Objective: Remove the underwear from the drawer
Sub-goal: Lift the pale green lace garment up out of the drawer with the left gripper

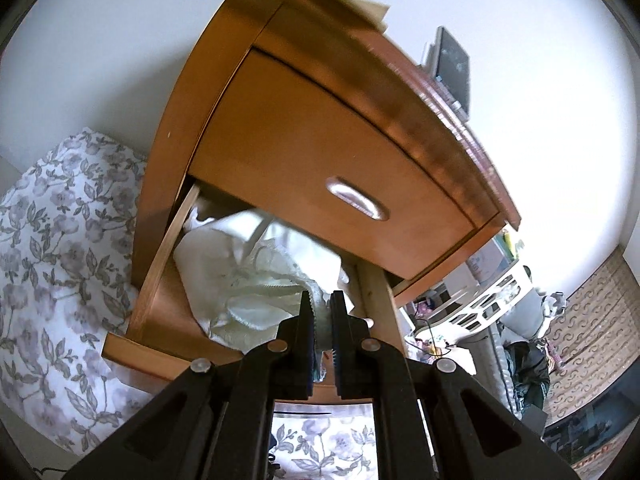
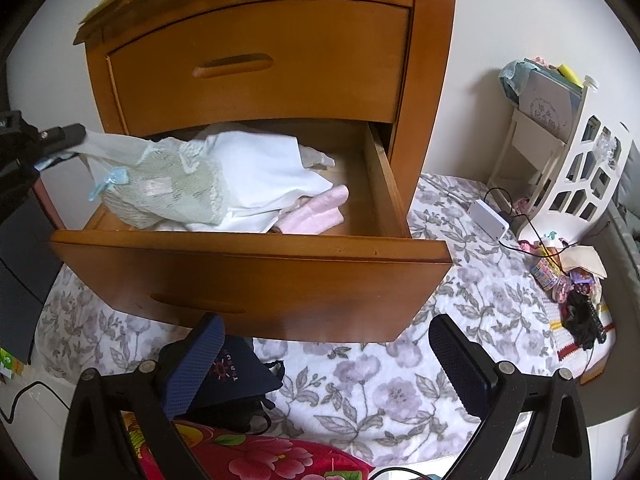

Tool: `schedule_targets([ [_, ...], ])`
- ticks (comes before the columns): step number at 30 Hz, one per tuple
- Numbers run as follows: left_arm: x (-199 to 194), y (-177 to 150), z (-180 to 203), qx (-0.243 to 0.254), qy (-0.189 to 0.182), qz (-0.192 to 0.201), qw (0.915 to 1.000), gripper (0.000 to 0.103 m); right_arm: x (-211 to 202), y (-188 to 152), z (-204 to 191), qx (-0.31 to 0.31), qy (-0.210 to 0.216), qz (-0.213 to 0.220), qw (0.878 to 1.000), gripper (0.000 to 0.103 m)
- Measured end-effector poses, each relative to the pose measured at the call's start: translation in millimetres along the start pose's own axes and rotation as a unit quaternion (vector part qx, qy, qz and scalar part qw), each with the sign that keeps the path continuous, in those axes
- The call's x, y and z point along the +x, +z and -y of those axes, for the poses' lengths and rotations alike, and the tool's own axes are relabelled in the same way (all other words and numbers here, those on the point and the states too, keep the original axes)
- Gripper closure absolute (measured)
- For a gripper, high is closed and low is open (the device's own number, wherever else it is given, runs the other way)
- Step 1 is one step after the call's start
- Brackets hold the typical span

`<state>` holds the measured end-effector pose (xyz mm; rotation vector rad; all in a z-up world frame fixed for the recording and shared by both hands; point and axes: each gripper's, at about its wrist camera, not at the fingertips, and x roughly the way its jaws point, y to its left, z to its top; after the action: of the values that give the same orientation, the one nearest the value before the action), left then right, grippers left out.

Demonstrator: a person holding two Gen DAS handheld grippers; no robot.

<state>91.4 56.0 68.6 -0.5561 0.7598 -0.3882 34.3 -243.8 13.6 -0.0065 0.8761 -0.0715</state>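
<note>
The lower drawer (image 2: 248, 276) of a wooden nightstand stands pulled out. Inside lie a pale green lace underwear (image 2: 172, 188), a white garment (image 2: 260, 176) and a pink folded piece (image 2: 316, 208). My left gripper (image 1: 322, 304) is shut on an edge of the green lace underwear (image 1: 260, 304), just above the drawer's left side. In the right wrist view the left gripper (image 2: 76, 136) shows at the left edge, with the fabric stretched up from the pile toward it. My right gripper (image 2: 326, 322) hangs open in front of the drawer front, holding nothing.
The upper drawer (image 2: 256, 64) is closed. A floral bedspread (image 2: 400, 380) lies under and around the nightstand. A white rack (image 2: 568, 168), a white box with a cable (image 2: 488, 216) and small clutter (image 2: 572, 280) sit to the right. A navy cloth (image 2: 236, 372) lies below the drawer.
</note>
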Motion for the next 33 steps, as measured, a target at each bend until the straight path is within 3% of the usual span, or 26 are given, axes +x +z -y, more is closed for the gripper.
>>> schedule_targets([
  [13,-51.6,8.8,45.1,0.055,-0.047,0.055,0.9959,0.096,-9.0,0.7,0.5,0.002,0.002,0.008,1.0,0.0],
  [33,-146.4,4.3,114.6,0.145,-0.116,0.133,0.9735,0.096,-31.6,-0.2,1.6,0.008,0.005,0.029,1.0,0.0],
])
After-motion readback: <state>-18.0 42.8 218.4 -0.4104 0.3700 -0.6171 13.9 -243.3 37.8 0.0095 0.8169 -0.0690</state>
